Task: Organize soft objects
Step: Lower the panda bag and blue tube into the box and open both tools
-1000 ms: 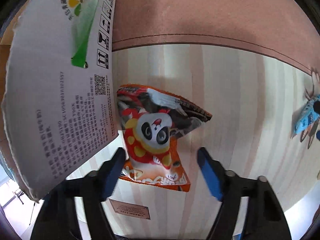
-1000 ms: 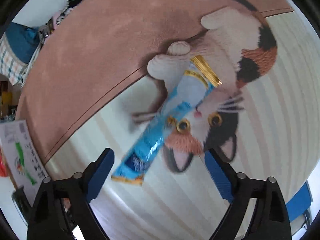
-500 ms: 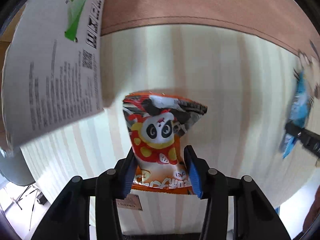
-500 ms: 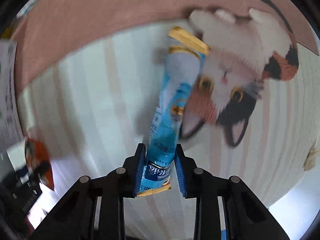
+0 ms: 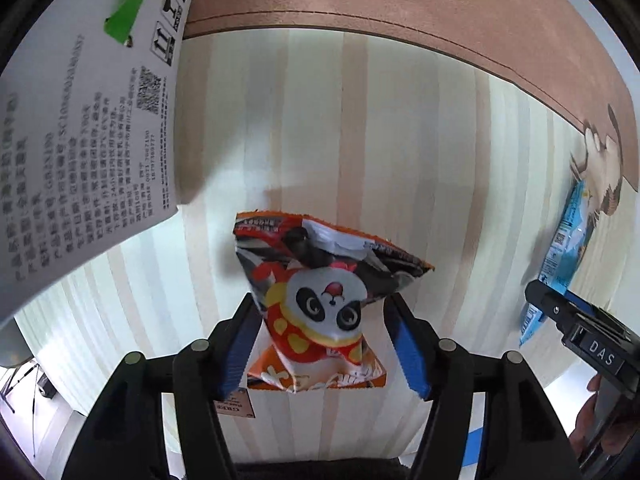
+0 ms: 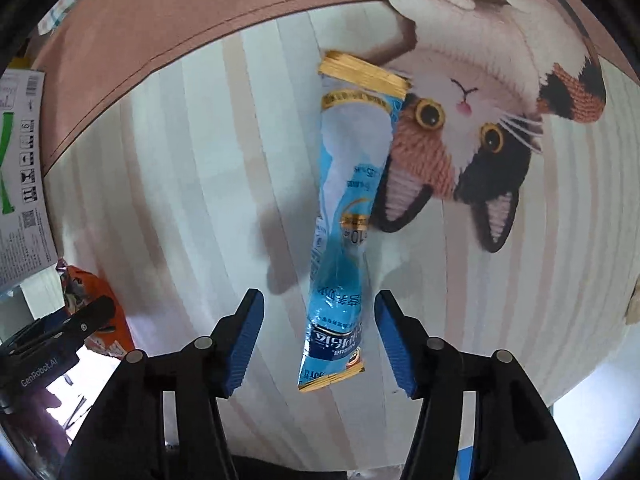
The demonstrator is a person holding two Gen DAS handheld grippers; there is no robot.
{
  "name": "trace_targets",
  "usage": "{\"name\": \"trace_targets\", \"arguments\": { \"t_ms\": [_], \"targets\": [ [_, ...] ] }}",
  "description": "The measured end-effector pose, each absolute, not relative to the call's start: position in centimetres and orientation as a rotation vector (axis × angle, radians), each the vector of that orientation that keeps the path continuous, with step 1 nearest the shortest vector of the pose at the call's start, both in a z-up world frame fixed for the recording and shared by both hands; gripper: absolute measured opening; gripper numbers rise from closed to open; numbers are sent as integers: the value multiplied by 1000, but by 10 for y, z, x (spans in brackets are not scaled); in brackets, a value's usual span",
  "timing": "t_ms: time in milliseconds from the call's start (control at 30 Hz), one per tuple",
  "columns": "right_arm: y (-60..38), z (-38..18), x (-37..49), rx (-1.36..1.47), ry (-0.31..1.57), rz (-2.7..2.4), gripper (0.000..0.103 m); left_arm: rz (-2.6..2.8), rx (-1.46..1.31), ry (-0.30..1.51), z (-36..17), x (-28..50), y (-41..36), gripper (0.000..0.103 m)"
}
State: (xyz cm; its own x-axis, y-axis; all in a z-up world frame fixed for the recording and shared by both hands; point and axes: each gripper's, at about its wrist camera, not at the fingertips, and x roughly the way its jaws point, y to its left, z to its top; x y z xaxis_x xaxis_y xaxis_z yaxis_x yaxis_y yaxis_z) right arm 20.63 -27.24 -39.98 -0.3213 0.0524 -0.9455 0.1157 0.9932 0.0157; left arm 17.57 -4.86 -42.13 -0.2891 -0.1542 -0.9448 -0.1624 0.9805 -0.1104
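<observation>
the left tongs (image 5: 324,344) are open, with the panda snack bag (image 5: 320,304) lying on the striped mat (image 5: 400,140) right between the two fingers, ready for a squeeze. the right tongs (image 6: 318,340) are open too, and the long blue tube pack (image 6: 344,216) lies between them, pointing away so its near end is easy to pinch. the white box (image 5: 80,120) waits up and to the left of the left tongs, maybe for the snacks.

My left wrist camera looks down close along my fingers at the cream striped cloth-covered tabletop (image 5: 400,140), my right camera likewise (image 6: 180,200), each catching the other's gripper at its edge.
</observation>
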Motion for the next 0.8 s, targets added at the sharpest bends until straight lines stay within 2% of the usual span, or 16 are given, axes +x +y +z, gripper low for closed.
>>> {"name": "trace_targets", "arguments": {
  "t_ms": [200,233,333,433,567,800],
  "targets": [
    [-283,-405,209,145,1872,-117,59,58,-179,1840,-429,198,-51,61],
    [-287,-406,211,142,1867,-124,57,56,-175,1837,-428,198,-60,58],
    [-284,-403,218,111,1856,-151,46,51,-140,1830,-428,192,-68,45],
    [-282,-396,219,92,1845,-155,25,40,-130,1824,-428,186,-73,35],
    [-279,-391,218,118,1849,-130,20,32,-136,1821,-427,175,-74,34],
    [-266,-366,203,151,1829,-60,18,-22,-161,1801,-412,164,-74,34]
  ]
}}
